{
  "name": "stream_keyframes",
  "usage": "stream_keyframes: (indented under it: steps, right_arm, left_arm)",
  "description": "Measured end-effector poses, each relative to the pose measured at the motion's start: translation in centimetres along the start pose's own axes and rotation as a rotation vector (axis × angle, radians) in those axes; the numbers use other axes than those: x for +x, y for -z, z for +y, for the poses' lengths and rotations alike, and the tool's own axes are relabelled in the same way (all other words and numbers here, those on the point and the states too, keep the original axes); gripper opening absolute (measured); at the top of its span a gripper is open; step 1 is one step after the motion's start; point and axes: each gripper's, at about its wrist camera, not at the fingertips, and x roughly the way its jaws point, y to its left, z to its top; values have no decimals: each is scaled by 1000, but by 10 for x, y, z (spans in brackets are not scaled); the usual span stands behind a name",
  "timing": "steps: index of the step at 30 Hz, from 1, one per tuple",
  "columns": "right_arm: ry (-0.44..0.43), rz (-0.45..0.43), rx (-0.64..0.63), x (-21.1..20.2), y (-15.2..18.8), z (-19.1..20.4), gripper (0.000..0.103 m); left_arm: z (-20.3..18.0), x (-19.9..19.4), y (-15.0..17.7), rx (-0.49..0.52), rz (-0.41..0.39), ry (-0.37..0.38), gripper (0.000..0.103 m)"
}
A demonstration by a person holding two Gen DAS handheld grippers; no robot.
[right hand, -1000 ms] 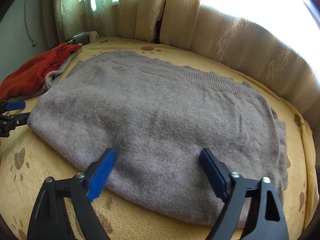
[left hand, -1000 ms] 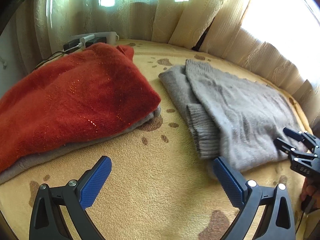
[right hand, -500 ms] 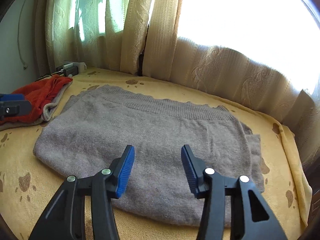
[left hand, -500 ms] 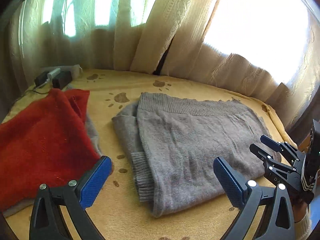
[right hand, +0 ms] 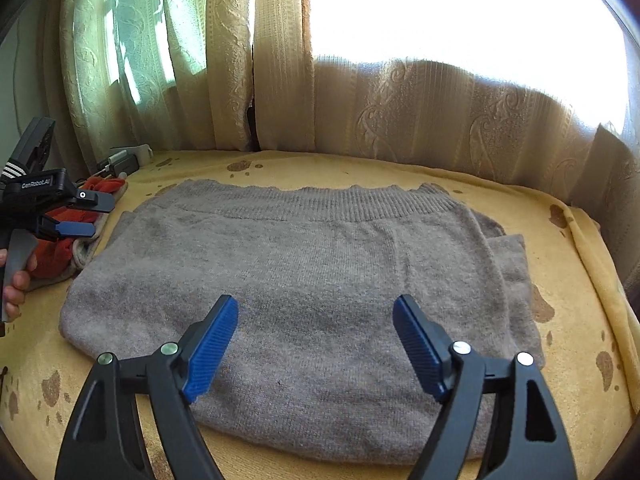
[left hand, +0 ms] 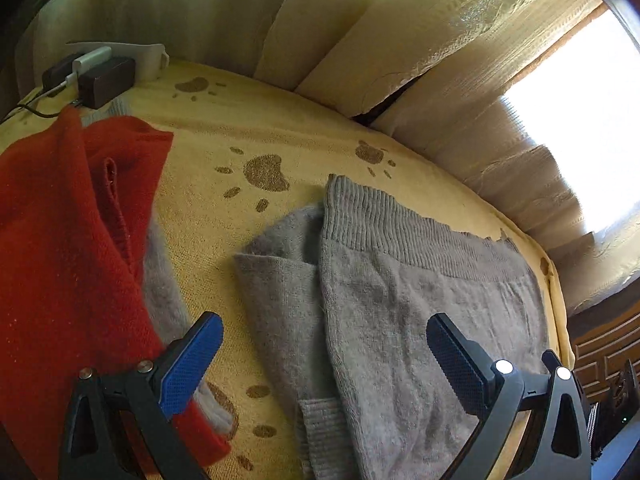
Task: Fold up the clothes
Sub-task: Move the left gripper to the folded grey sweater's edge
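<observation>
A grey knit sweater [right hand: 320, 272] lies folded flat on the yellow paw-print blanket [right hand: 580, 320], ribbed hem toward the curtains, one sleeve tucked at its left side. It also shows in the left wrist view [left hand: 400, 320]. My right gripper [right hand: 316, 348] is open and empty, just above the sweater's near edge. My left gripper [left hand: 324, 360] is open and empty, hovering over the sweater's left edge and folded sleeve. In the right wrist view the left gripper [right hand: 76, 216] is at the far left, held by a hand.
A folded red sweater [left hand: 60, 260] on a grey garment [left hand: 168, 292] lies left of the grey sweater. Dark chargers with a cable [left hand: 96, 76] sit at the far left corner. Cream curtains [right hand: 400, 100] close the back. The bed's edge [left hand: 560, 320] runs at right.
The left gripper has moved in closer and tilted over the sweater's left side. The right gripper's jaws narrowed half a second ago and have opened wide again; it stays near the front edge.
</observation>
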Motion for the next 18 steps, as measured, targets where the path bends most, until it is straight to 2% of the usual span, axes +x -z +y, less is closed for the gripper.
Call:
stream_keyframes:
  steps: [5,7,8,9,12,15,18]
  right_arm:
    - [-12,-22,-8,-3,-1,2,83]
    - [-18,-46,-16,-6,-1,4,83]
    - [-22,-73,-29,-11,-1,6,83]
    - [-25,-102,-48,-16,-1,10,83]
    - [-48,-148,-93,-25,-2,21,83]
    - [-44,-131,-144,-22,-1,32,83]
    - [-39,-118,-164,-19,0,36,83]
  left_arm:
    - [-5,16,-3,33,7,1,101]
    - [-8,21,-3,52,13,-2,69]
    - [-8,22,-3,56,12,-10,45]
    - [-7,22,-3,49,11,-11,27]
    - [0,21,-3,26,5,4,22]
    - [-1,18,-1,36,-3,12,15]
    - [-15,12,2,115,-39,-44,13]
